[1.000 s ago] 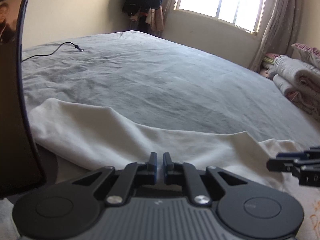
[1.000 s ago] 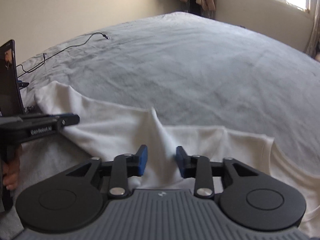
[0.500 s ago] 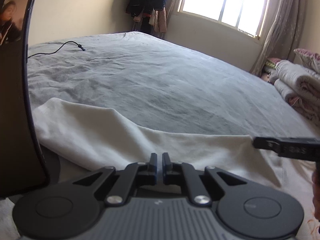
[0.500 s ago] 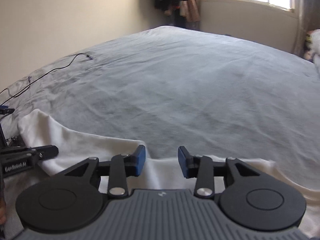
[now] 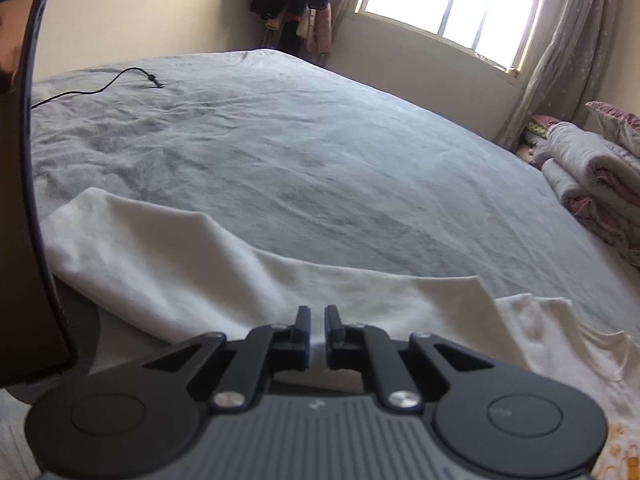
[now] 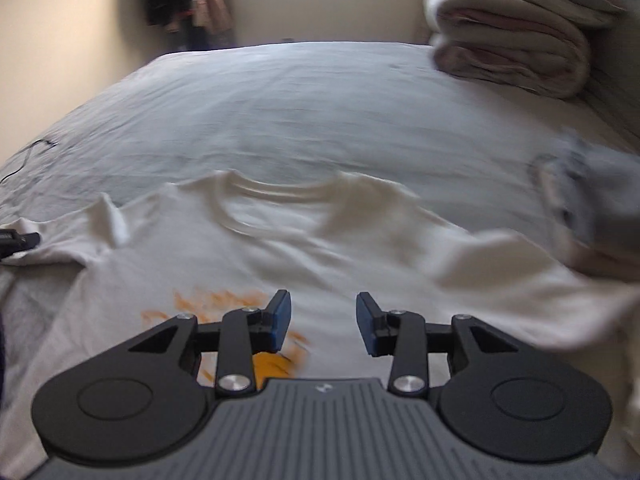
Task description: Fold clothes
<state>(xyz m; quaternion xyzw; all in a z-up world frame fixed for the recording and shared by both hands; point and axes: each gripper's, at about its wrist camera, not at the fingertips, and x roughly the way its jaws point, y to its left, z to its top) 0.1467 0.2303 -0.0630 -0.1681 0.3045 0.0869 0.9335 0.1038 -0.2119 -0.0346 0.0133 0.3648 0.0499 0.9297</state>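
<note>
Shirt [image 6: 320,256]: a white T-shirt lies spread on the grey bed [image 5: 320,152], collar toward twelve o'clock in the right wrist view and orange print [image 6: 240,312] facing up, presumably laid flat so it can be folded.

At nine o'clock in the left wrist view a dark phone [image 5: 20,200] stands on edge beside the shirt. The left gripper [image 5: 317,334] sits low over the sleeve side, jaws nearly together; whether cloth is pinched between them I cannot tell, though it looks set to pin or lift that edge.

The right gripper [image 6: 323,322] hovers above the chest, jaws partly apart and empty, probably on its way to a new hold. At two o'clock a grey garment [image 6: 588,196] lies crumpled, with folded quilts [image 6: 516,40] at one o'clock.
</note>
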